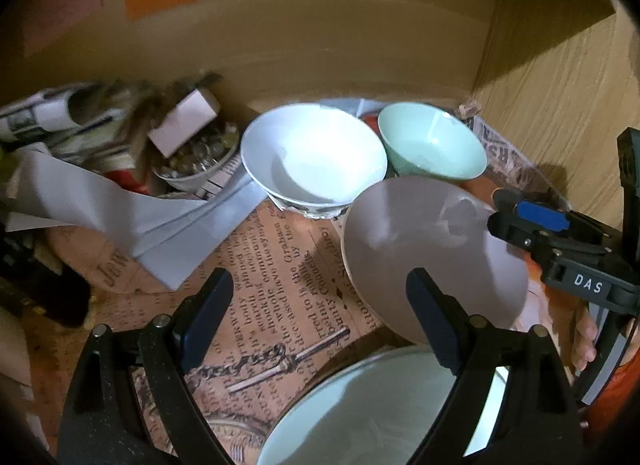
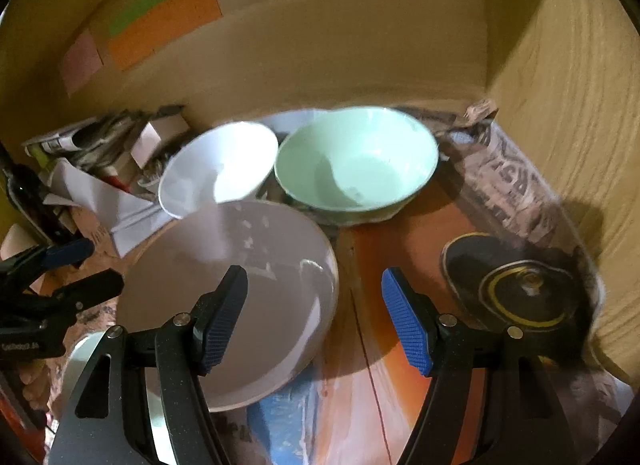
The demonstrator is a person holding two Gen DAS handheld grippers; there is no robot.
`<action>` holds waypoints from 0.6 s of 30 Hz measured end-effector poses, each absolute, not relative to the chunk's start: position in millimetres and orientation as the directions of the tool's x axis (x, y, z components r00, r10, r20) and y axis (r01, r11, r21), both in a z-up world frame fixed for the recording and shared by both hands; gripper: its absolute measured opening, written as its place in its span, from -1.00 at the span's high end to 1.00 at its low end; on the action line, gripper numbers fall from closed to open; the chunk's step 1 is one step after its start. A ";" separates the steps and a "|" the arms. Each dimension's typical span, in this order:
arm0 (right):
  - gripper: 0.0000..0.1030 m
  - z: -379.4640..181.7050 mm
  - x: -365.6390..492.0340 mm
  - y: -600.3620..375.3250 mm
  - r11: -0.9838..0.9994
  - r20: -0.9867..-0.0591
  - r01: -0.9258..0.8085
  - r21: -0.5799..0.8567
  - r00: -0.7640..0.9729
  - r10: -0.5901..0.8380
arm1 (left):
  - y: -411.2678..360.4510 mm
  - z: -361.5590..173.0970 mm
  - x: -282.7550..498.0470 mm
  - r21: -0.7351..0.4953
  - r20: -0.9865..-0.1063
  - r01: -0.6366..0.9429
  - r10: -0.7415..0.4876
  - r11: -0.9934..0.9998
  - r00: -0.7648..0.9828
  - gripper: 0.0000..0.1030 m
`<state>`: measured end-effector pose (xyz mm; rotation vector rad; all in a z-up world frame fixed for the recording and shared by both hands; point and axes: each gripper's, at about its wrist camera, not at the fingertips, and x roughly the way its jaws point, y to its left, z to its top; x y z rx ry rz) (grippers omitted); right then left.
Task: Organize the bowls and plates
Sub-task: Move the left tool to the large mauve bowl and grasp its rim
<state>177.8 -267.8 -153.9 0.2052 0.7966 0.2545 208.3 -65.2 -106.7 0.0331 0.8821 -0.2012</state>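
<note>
Apparently tilted, the pale plate (image 2: 240, 297) faces up-right, beside the open right tool (image 2: 314, 313).

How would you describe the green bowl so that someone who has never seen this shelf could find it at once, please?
Look to the back right corner, where the back wall meets the wooden side panel. The green bowl stands upright there on the newspaper lining, beside the white bowl on its left. It is the only pale mint-green bowl in that back row; its neighbour is white, and the plate in front is greyish and flat.
</note>
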 end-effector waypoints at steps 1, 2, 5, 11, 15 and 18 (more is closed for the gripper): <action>-0.29 -156.9 179.2 -267.8 0.948 -0.683 -0.152 0.282 0.662 0.309 | -65.3 -109.6 211.3 -0.063 -0.774 0.189 -0.167 0.980 0.611 -0.73; -0.29 -158.8 181.5 -268.0 0.943 -0.681 -0.167 0.287 0.657 0.324 | -65.2 -112.8 214.7 -0.071 -0.777 0.188 -0.173 0.980 0.606 -0.73; -0.17 -164.1 185.0 -268.2 0.939 -0.688 -0.170 0.298 0.643 0.335 | -66.8 -117.9 220.0 -0.073 -0.779 0.195 -0.178 0.978 0.601 -0.71; 0.17 -172.4 191.4 -267.9 0.925 -0.704 -0.180 0.335 0.604 0.373 | -74.4 -124.8 227.0 -0.079 -0.796 0.228 -0.199 0.970 0.572 -0.34; 0.38 -176.9 193.4 -266.3 0.911 -0.707 -0.198 0.363 0.578 0.407 | -78.8 -131.8 233.0 -0.089 -0.814 0.248 -0.214 0.965 0.539 -0.03; 0.56 -179.3 193.5 -265.2 0.903 -0.710 -0.207 0.377 0.562 0.425 | -82.4 -135.3 234.4 -0.105 -0.824 0.269 -0.236 0.957 0.516 0.17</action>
